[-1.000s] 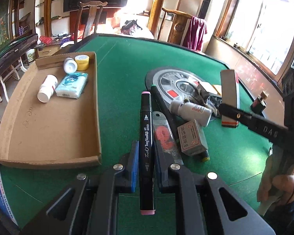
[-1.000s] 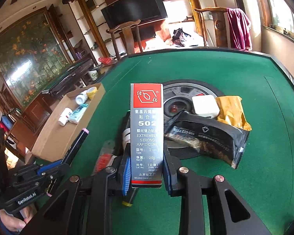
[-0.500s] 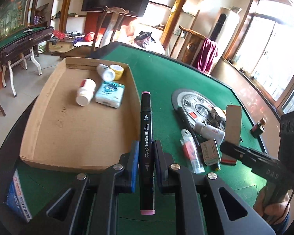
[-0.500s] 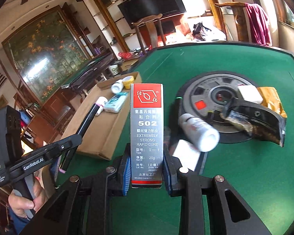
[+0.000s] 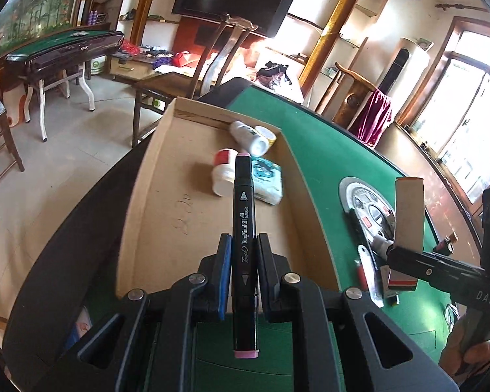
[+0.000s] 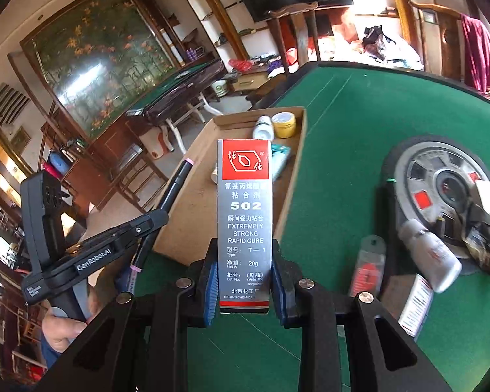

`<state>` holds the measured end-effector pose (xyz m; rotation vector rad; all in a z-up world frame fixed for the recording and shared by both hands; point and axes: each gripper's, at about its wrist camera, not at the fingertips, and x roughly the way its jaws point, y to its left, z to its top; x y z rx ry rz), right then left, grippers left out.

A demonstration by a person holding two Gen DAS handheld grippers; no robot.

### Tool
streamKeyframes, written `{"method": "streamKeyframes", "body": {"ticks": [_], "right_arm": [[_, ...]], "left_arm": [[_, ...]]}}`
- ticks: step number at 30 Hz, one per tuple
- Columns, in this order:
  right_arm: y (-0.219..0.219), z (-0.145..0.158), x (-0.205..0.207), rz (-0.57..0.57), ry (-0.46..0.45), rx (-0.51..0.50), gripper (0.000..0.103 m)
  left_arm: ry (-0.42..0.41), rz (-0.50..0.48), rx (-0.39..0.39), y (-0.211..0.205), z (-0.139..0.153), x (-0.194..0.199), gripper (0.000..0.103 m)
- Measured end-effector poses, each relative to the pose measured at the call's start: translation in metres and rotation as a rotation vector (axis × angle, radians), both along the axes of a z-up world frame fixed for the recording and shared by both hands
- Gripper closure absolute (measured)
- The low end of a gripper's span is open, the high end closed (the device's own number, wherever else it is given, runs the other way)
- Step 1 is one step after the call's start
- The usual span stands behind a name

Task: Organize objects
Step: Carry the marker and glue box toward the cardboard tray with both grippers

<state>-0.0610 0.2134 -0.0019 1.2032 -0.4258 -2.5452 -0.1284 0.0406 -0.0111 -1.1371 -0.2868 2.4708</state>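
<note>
My left gripper (image 5: 243,245) is shut on a black marker (image 5: 244,215) with pink ends and holds it above the near part of the cardboard tray (image 5: 166,228). My right gripper (image 6: 245,254) is shut on a silver and red 502 glue box (image 6: 245,215), upright, over the green table just in front of the tray (image 6: 192,209). In the tray lie two white bottles (image 5: 223,173), a yellow tape roll (image 5: 267,134) and a tissue pack (image 5: 267,179). The left gripper with the marker (image 6: 176,189) also shows in the right wrist view.
On the green table (image 6: 343,124) to the right lie a round grey disc (image 6: 441,179), a white bottle (image 6: 431,258), a red-labelled packet (image 6: 366,268), a small box (image 6: 415,300) and a dark foil bag (image 6: 486,238). Chairs and another table stand beyond the table edge.
Both grippers have swung left toward the cardboard tray, each keeping its object. The marker is now over the tray, the glue box just in front of it.
</note>
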Motion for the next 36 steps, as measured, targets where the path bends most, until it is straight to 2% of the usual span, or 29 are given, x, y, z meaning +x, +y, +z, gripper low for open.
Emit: {"method": "streamKeyframes", "body": {"ticks": [9, 18, 27, 36], "right_arm": [[-0.055, -0.002, -0.083, 0.070, -0.098, 0.024, 0.073], [-0.097, -0.023, -0.177, 0.073, -0.201, 0.023, 0.073], [-0.115, -0.043, -0.241, 0.032, -0.250, 0.085, 0.073], [-0.112, -0.063, -0.269, 0.001, -0.307, 0.116, 0.073]], "left_arm": [[-0.065, 0.054, -0.021, -0.029, -0.016, -0.042, 0.089], [-0.097, 0.052, -0.033, -0.024, -0.025, -0.072, 0.089], [-0.119, 0.073, -0.035, -0.024, -0.031, -0.100, 0.089], [-0.132, 0.076, -0.018, -0.024, -0.037, -0.111, 0.088]]}}
